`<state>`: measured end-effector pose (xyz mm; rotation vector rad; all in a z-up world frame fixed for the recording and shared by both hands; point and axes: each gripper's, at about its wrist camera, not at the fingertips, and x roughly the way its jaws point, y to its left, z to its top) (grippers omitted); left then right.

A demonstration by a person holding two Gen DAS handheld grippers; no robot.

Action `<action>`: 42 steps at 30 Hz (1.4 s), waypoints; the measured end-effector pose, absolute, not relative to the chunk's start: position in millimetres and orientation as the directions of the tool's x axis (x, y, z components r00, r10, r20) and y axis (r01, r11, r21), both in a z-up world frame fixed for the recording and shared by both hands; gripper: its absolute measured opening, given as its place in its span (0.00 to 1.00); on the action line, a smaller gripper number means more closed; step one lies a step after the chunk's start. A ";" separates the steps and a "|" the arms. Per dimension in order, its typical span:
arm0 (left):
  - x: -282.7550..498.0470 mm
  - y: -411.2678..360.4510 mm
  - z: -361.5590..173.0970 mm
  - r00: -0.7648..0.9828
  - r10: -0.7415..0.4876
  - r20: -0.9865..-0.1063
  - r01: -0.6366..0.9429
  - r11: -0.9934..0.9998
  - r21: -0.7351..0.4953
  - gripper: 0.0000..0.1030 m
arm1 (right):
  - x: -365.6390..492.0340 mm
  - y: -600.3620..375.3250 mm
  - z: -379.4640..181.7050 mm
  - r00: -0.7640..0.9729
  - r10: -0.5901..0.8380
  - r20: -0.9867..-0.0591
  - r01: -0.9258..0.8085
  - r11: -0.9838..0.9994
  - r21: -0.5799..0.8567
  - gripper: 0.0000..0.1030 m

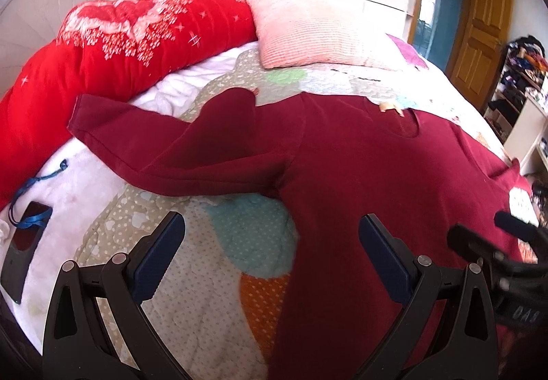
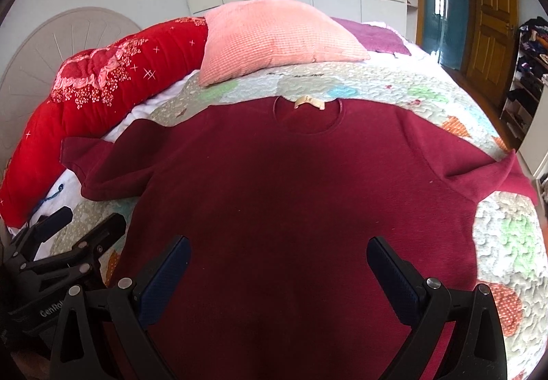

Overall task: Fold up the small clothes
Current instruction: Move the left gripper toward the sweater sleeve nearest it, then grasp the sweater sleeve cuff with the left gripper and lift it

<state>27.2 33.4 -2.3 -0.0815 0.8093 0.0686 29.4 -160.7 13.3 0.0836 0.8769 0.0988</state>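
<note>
A dark red short-sleeved T-shirt (image 2: pixel 291 181) lies spread flat on the quilted bed, neckline and cream label (image 2: pixel 308 103) toward the pillows. In the left wrist view the same T-shirt (image 1: pixel 376 167) fills the right half, its left sleeve (image 1: pixel 164 136) stretched out to the left. My left gripper (image 1: pixel 270 236) is open above the shirt's left side edge, nothing between its fingers. My right gripper (image 2: pixel 278 260) is open above the shirt's lower middle, also holding nothing. The left gripper (image 2: pixel 78 225) also shows at the left edge of the right wrist view.
A red floral duvet (image 2: pixel 102 88) and a pink pillow (image 2: pixel 274 37) lie at the head of the bed. A dark phone-like object with a blue cord (image 1: pixel 24 243) rests on the white sheet at left. Shelves with clothes (image 2: pixel 531 71) and a wooden door (image 2: pixel 493 20) stand on the right.
</note>
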 end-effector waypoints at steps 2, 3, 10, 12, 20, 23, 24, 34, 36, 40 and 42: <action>35.8 46.4 -3.9 0.671 0.043 -0.740 -0.126 0.990 -0.058 0.99 | 33.1 -155.8 9.7 0.624 0.134 -0.770 -0.064 0.991 0.120 0.99; 39.3 52.8 -4.5 0.661 0.051 -0.748 -0.145 0.988 -0.061 0.99 | 33.7 -154.2 8.8 0.621 0.136 -0.772 -0.070 0.991 0.118 0.99; 48.8 86.7 -4.2 0.655 0.096 -0.750 -0.242 0.966 -0.088 0.99 | 40.7 -137.2 6.3 0.617 0.151 -0.773 -0.112 0.988 0.104 0.99; 49.3 88.4 -4.7 0.655 0.099 -0.749 -0.240 0.967 -0.082 0.99 | 42.6 -133.1 4.9 0.614 0.149 -0.775 -0.119 0.988 0.096 0.99; 60.1 127.2 -2.4 0.610 0.094 -0.787 -0.271 0.958 -0.095 0.99 | 46.8 -123.1 -0.2 0.597 0.171 -0.784 -0.139 0.984 0.109 0.99; 70.4 164.0 -3.0 0.594 0.116 -0.796 -0.343 0.932 -0.120 0.99 | 48.5 -120.2 -0.2 0.596 0.186 -0.781 -0.141 0.982 0.126 0.99; 73.0 176.1 -4.1 0.593 0.114 -0.797 -0.363 0.921 -0.139 0.99 | 48.7 -119.4 -0.2 0.595 0.193 -0.781 -0.143 0.981 0.133 0.99; 100.4 295.5 -35.7 0.613 0.151 -0.775 -0.636 0.677 -0.371 0.89 | 49.5 -112.1 -0.4 0.578 0.239 -0.780 -0.174 0.970 0.169 0.99; 113.4 303.2 -45.2 0.585 0.170 -0.793 -0.652 0.680 -0.336 0.87 | 49.6 -112.6 -1.8 0.575 0.245 -0.781 -0.169 0.969 0.179 0.99; 140.9 305.3 -59.9 0.555 0.229 -0.800 -0.639 0.733 -0.233 0.80 | 52.5 -112.5 -6.4 0.552 0.254 -0.794 -0.175 0.966 0.188 0.99; 148.4 301.5 -62.2 0.553 0.243 -0.797 -0.618 0.761 -0.196 0.44 | 53.8 -112.9 -8.7 0.547 0.251 -0.799 -0.176 0.967 0.183 0.99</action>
